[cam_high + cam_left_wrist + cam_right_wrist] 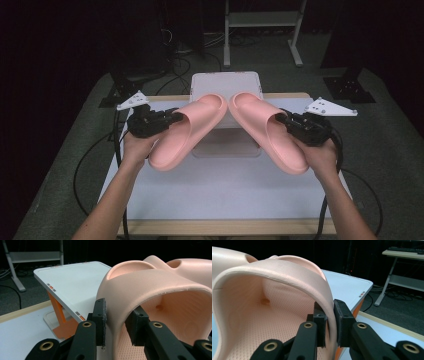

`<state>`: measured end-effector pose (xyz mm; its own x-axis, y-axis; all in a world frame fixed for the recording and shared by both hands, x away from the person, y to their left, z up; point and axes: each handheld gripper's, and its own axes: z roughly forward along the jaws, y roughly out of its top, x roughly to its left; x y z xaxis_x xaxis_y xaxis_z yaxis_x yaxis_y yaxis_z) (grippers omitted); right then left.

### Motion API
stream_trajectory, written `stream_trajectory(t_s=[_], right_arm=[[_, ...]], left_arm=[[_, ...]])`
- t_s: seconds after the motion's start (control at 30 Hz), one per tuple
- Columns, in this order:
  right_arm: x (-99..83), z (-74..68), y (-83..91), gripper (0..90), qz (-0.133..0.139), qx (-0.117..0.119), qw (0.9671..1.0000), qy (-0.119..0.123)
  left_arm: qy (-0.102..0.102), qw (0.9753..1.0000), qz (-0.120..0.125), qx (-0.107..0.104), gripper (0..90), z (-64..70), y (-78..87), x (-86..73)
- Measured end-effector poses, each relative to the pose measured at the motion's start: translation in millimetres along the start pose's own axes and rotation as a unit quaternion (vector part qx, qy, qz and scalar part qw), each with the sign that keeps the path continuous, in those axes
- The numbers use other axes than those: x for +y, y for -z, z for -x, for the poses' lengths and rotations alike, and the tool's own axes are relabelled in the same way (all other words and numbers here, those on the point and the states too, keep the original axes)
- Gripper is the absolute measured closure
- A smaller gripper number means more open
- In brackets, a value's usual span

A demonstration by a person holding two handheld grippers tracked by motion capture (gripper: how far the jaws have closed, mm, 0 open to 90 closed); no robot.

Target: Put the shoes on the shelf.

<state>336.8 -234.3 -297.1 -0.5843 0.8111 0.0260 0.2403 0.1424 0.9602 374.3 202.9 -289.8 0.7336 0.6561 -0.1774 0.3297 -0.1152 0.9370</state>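
Here, the left gripper [175, 118] pinches the strap of one pink foam slipper [187, 132], the right gripper [281, 118] the other pink slipper [267, 130]; both slippers hang above the white bench [225, 190], toes near the white sloped stand [226, 85].

Setting: a lab or test studio. White-topped table [220, 195] with wood edging, dark curtained surround, loose cables [185, 60] on grey floor. Metal-framed bench [262, 20] behind.

Both forearms reaching forward, left gripper [172, 117] and right gripper [282, 118] raised, angled inward, jaws clamped on something each.
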Motion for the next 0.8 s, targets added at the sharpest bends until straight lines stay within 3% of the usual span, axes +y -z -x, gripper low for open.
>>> stream_trajectory(t_s=[0.8], right_arm=[[16.1,13.2,-19.4,79.8,-0.006,-0.023,0.9997,-0.004]], left_arm=[[0.002,0.9999,-0.008,0.013,70.9,-12.5,-20.4,21.4]])
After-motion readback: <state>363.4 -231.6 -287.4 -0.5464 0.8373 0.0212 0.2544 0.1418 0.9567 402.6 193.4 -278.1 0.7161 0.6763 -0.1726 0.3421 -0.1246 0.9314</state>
